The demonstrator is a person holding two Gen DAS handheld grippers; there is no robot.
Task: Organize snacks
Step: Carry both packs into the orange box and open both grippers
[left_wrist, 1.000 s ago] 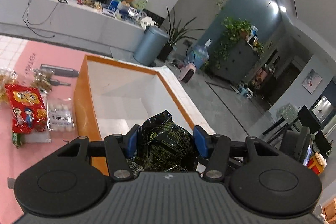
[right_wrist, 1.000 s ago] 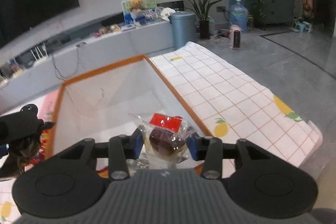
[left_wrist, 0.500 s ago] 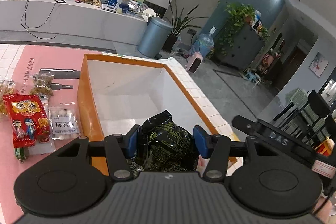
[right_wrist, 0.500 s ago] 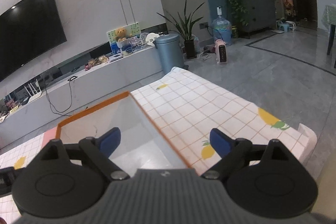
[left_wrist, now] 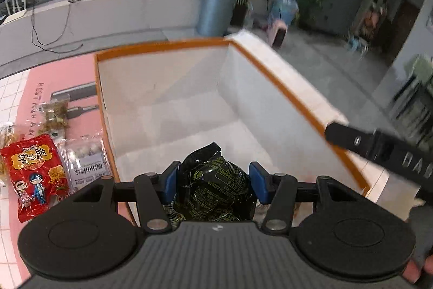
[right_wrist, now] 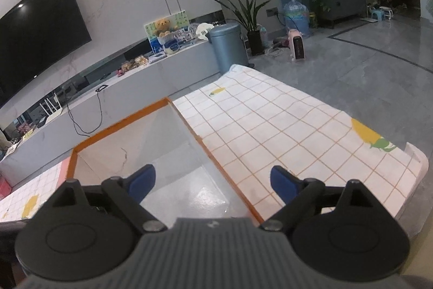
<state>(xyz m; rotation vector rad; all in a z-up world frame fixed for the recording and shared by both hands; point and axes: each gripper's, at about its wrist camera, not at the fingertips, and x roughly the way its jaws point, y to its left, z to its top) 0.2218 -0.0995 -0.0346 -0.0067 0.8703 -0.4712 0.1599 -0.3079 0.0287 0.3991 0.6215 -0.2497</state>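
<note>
My left gripper [left_wrist: 212, 182] is shut on a black snack packet with yellow-green print [left_wrist: 213, 186] and holds it over the near end of a white box with an orange rim [left_wrist: 286, 96]. My right gripper [right_wrist: 212, 179] is open and empty above the box's right rim [right_wrist: 211, 153]; its arm shows at the right in the left wrist view [left_wrist: 379, 151]. A red snack bag [left_wrist: 35, 175], a clear packet of white sweets [left_wrist: 85, 164] and a brown snack packet [left_wrist: 54, 115] lie on the pink mat left of the box.
The box stands on a table with a white grid-pattern cloth with lemon prints [right_wrist: 284, 126]. The cloth's right edge [right_wrist: 416, 161] drops to a grey floor. A pink mat [left_wrist: 54, 83] covers the left side. A grey TV bench [right_wrist: 135, 83] lies beyond.
My right gripper let go of its clear packet with a red label and opened, then rose and drew back. My left gripper swung over the box, still holding the black packet.
</note>
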